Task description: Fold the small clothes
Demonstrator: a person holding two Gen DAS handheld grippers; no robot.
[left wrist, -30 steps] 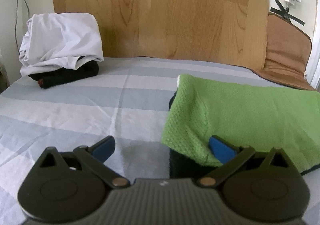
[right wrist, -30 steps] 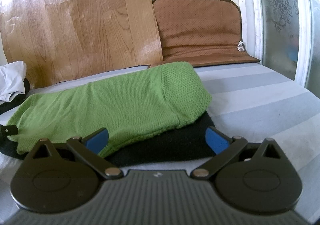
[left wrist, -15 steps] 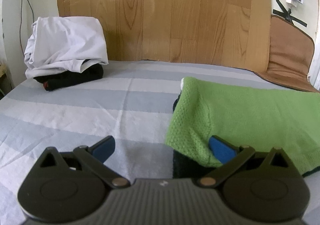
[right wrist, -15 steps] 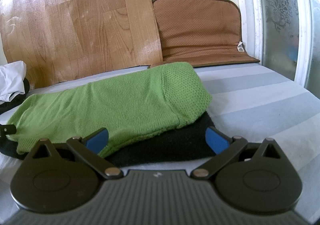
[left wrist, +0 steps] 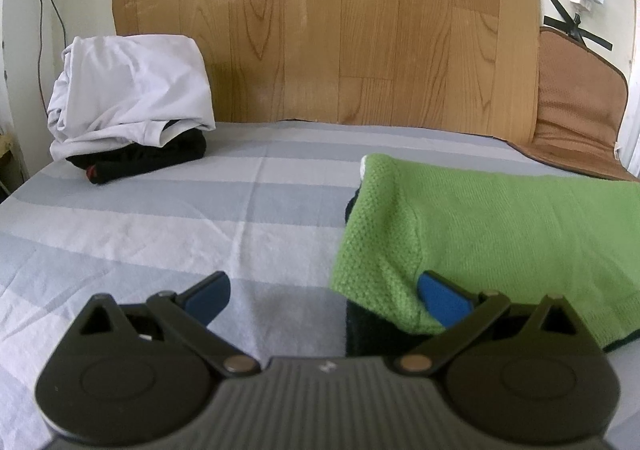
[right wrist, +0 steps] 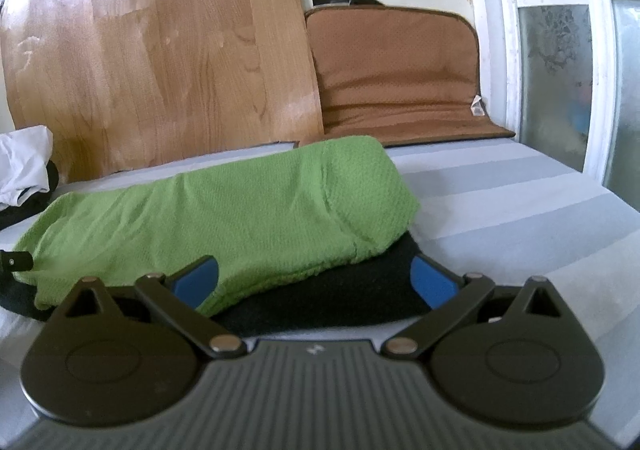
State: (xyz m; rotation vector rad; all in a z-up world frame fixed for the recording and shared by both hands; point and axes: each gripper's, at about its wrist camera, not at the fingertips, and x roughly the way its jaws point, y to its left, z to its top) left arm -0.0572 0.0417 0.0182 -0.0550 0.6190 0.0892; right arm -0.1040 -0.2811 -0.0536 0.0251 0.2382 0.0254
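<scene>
No readable writing or brand appears; a small pale emblem on each gripper body is too small to read. Green knit garment [right wrist: 224, 222] lies folded on a black garment [right wrist: 320, 302] on the striped bed [left wrist: 160, 218], its long axis running left to right across both views, the rounded folded end toward the right. Left gripper [left wrist: 326, 292] has jaws spread wide, its right blue fingertip beside the green hem, contact unclear. Right gripper [right wrist: 316, 280] likewise stands wide, straddling the near edge. A folded white garment [left wrist: 128, 90] sits on another dark garment [left wrist: 140, 164], well apart, far left.
</scene>
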